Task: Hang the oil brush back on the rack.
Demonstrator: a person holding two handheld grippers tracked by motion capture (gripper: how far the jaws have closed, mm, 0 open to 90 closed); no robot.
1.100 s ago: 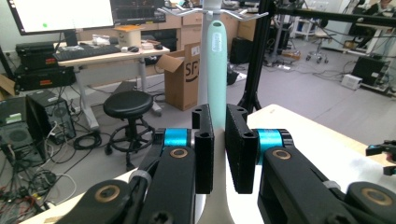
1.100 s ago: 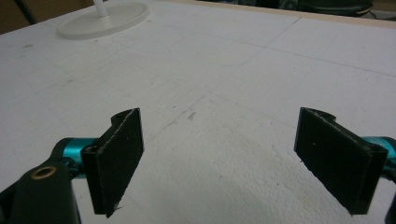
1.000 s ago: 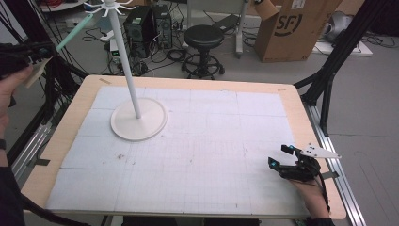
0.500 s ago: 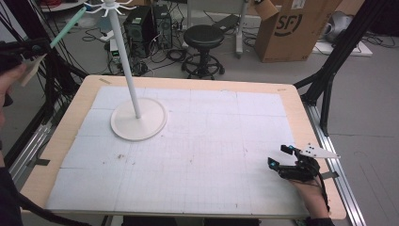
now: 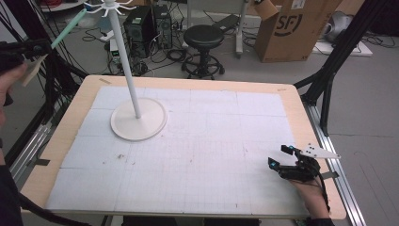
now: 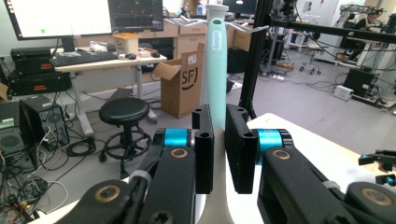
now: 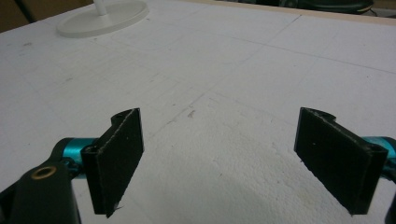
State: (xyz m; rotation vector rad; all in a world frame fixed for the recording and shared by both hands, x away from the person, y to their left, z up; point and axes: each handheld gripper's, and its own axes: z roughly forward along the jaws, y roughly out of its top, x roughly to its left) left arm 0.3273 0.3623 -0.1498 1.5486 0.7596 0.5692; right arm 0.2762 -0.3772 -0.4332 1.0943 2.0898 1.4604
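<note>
Pale green handle (image 6: 216, 65) clamped between left fingers (image 6: 204, 144), tip near rack (image 5: 109, 6) hooks, not yet hung; right gripper (image 7: 229, 158) wide open, empty, over desk (image 5: 197, 141).

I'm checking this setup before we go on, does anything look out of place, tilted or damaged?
Nothing looks damaged or spilled. The white stand is upright on the table. The left hand-held gripper is shut on a mint-green handle, held up beside the table's left edge, near the stand's hooks. The right hand-held gripper rests open on the mat.
</note>
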